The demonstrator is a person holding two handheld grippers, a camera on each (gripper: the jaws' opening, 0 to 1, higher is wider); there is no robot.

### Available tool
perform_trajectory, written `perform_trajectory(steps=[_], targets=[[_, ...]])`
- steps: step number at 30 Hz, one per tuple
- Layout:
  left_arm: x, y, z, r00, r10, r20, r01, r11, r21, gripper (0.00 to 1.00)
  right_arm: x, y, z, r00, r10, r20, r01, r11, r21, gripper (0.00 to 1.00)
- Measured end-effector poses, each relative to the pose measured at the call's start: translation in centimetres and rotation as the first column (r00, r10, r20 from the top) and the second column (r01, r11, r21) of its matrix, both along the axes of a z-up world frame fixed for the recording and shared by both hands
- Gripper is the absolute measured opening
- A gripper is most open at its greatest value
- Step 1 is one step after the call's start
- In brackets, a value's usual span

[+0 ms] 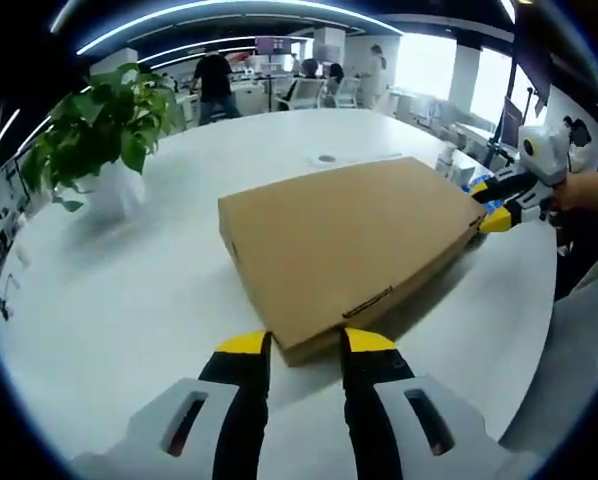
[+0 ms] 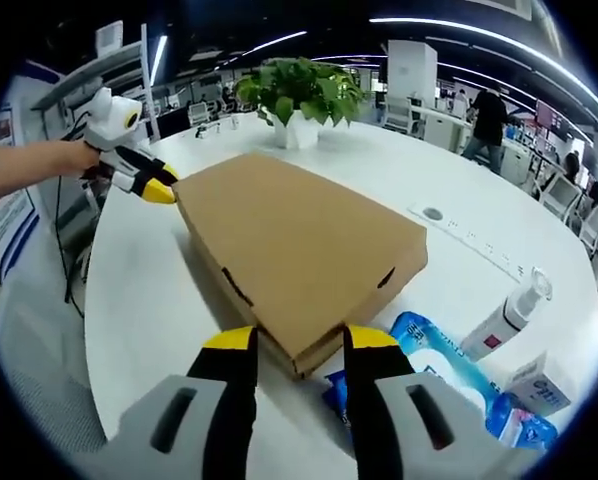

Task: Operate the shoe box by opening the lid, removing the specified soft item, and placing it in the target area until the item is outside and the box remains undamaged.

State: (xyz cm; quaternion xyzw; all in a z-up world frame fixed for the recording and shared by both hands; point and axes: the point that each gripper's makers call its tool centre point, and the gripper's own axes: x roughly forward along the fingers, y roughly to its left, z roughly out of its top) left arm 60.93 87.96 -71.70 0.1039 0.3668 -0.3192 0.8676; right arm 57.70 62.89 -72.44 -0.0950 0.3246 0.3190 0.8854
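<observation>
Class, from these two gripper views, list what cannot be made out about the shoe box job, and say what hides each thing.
- Contents of the flat brown cardboard shoe box: hidden by its closed lid, both views.
- Label on the white pump bottle: too small, right gripper view.
- Blue and white plastic packet: partly covered by the box corner and the right hand-held gripper.
- Left hand-held gripper: whether its tips touch the box is unclear.

We see a flat brown shoe box (image 1: 349, 240) lying on the white desk (image 1: 129, 290), its lid shut.
</observation>
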Motion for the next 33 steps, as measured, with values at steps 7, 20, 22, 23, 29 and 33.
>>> perform_trajectory(steps=[7,20,22,23,29,33], targets=[[0.3,0.3,0.1,0.998,-0.008,0.057,0.005,0.998,0.059,0.34,-0.3,0.0,0.2,0.999,-0.003,0.038,0.005,1.000,-0.029,0.35],[-2.1,0.9,2.0,0.995,0.041,0.095,-0.041,0.999,-0.004,0.43,-3.6,-2.9,2.0,0.993,-0.060,0.102,0.064,0.998,-0.029,0.42],[-3.0,0.8,2.4,0.994,0.043,0.102,-0.042,0.999,-0.014,0.45,-4.3,-3.7,2.4,0.990,-0.081,0.112,0.084,0.996,-0.025,0.44],[-3.5,0.7,2.6,0.993,0.044,0.108,-0.042,0.999,-0.021,0.45,-4.6,-4.1,2.6,0.990,-0.086,0.115,0.089,0.996,-0.023,0.45],[-6.2,-0.1,3.5,0.991,0.038,0.130,-0.031,0.998,-0.056,0.48,-6.8,-6.7,3.2,0.978,-0.155,0.141,0.159,0.987,-0.023,0.51],[-7.6,-0.5,4.0,0.989,0.037,0.142,-0.028,0.997,-0.066,0.50,-8.1,-8.1,3.7,0.967,-0.204,0.153,0.208,0.978,-0.009,0.54]])
